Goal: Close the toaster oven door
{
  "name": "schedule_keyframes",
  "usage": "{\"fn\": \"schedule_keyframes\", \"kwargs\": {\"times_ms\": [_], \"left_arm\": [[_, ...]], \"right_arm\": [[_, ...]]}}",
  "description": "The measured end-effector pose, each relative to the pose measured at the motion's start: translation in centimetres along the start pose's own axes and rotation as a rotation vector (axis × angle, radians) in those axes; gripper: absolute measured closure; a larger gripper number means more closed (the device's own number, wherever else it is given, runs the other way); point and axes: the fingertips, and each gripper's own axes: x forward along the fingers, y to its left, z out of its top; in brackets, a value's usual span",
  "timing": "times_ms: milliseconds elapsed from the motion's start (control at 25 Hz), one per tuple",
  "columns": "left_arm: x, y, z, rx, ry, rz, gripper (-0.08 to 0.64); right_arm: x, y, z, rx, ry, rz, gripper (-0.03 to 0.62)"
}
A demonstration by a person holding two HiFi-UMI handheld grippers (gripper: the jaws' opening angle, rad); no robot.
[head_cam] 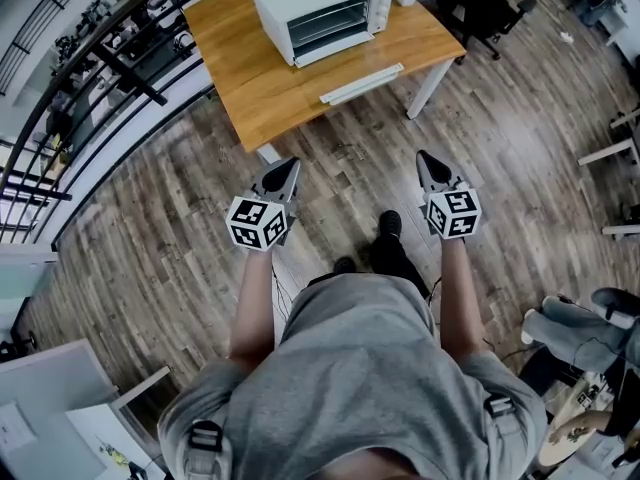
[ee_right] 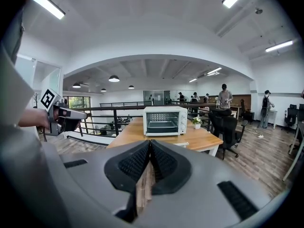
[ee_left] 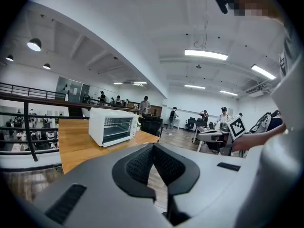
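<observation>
left claw (head_cam: 287, 168): jaws pressed together, nothing between them; held over the floor.
right claw (head_cam: 427, 160): jaws together, empty; beside the left claw, apart from it.
oven (head_cam: 322, 13): on the desk (head_cam: 270, 98), well ahead of both claws; a little left of the left claw's line, straight ahead of the right claw.
door: looks upright against the oven's front; too far from the claws to tell if it is fully shut.
white strip (head_cam: 362, 83): on the desk between oven and claws; what it is cannot be made out.
cut off: the desk's far end, at the head view's top.
</observation>
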Motion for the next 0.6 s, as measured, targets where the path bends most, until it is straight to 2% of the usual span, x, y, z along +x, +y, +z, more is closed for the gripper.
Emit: {"fn": "schedule_keyframes", "kwargs": {"times_ms": [600], "left_arm": [[2.8,0.2,0.7,-0.005,0.017,0.023,0.543]], "right_arm": [[2.0,-2.2,-0.6,0.015,0.027,0.025,0.586]]}}
